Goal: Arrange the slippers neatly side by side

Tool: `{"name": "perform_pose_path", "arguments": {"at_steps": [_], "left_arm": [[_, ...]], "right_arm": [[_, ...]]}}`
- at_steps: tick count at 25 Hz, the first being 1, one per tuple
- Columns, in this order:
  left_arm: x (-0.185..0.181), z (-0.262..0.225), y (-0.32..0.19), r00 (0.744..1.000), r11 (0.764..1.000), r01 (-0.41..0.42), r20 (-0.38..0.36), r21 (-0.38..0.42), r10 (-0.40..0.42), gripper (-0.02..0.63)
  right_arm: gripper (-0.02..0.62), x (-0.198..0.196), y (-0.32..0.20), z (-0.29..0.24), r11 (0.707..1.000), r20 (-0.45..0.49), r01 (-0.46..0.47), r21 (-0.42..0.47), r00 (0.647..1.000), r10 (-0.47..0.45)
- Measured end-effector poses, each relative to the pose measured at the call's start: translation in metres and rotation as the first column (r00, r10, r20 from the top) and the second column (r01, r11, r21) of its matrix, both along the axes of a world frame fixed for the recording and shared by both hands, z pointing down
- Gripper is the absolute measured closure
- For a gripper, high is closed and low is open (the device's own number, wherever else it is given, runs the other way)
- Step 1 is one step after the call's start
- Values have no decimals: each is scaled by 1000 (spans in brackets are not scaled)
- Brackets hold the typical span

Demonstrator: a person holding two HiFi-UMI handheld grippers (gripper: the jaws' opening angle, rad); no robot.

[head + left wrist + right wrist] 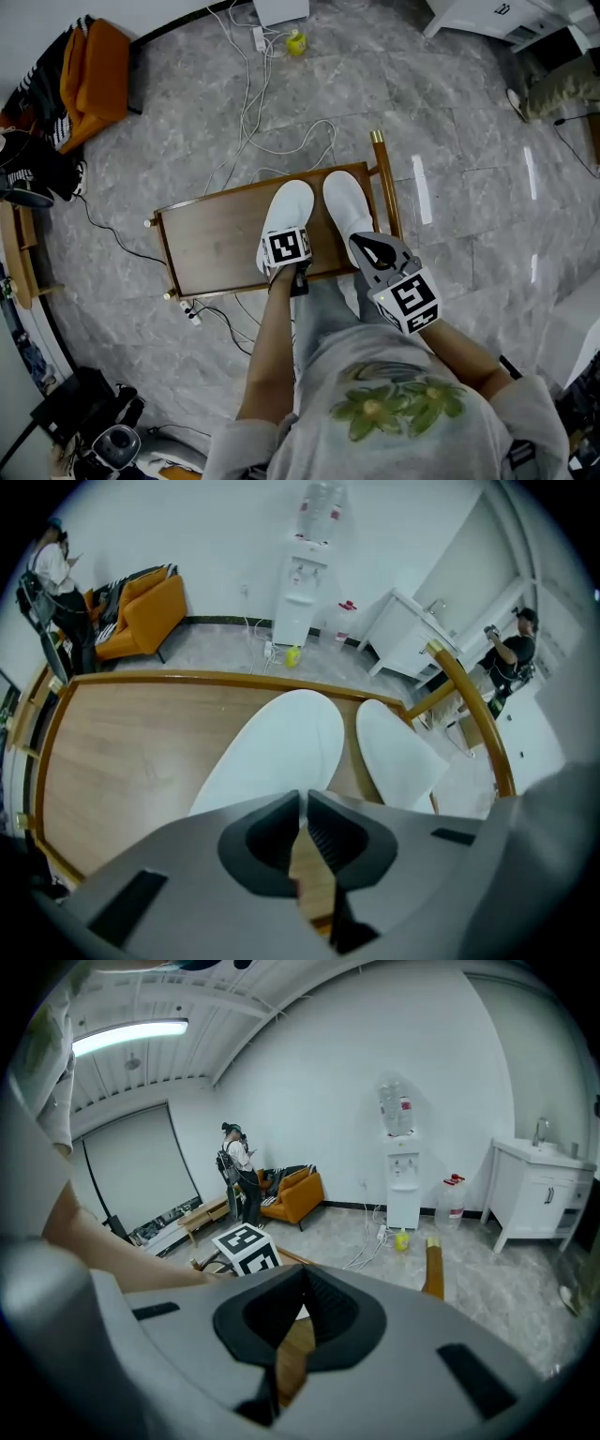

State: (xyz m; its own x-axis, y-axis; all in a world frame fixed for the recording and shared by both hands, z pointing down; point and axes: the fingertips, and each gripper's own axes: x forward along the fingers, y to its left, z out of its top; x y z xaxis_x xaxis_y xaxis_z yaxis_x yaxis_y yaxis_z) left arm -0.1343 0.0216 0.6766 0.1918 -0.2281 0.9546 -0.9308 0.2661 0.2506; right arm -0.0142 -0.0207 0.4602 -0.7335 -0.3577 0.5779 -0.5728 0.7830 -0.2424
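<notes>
glossy grey marbled floor (450, 141) throws back streaks of light. white walls (309, 1082) rise to a ribbed ceiling with one long strip light (131, 1037) lit. against the far wall stand an orange armchair (298, 1194), a white water dispenser (403, 1194) with a bottle on top, and a white cabinet (539, 1190) with a tap. white cables (249, 98) trail over the floor towards the low wooden surface (216, 234), which has a brass-tipped post at one corner
</notes>
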Motion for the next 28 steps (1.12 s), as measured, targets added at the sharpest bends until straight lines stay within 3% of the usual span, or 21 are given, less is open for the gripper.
{"name": "perform_pose_path", "arguments": {"at_steps": [5,10,18,21,26,28], "left_arm": [[11,-5,-4,987,991,131,-88,-28,-133,568],[26,-5,-6,965,977,202,-155,-73,-212,568],[45,-7,-17,897,928,346,-241,-139,-371,568],[50,-7,-18,854,892,413,-263,-182,-449,568],[61,-12,-24,717,792,559,-338,-245,-610,568],[61,-13,-27,688,768,594,-343,-240,-640,568]], "right_arm": [[589,1,-2,-1,1000,0,6,1,1000,-6],[589,1,-4,-2,1000,2,7,5,1000,-7],[589,6,-3,-2,1000,6,-1,5,1000,1],[589,7,-3,-3,1000,7,-6,5,1000,6],[589,10,-5,-5,1000,9,-18,8,1000,18],[589,11,-6,-5,1000,10,-23,9,1000,23]]}}
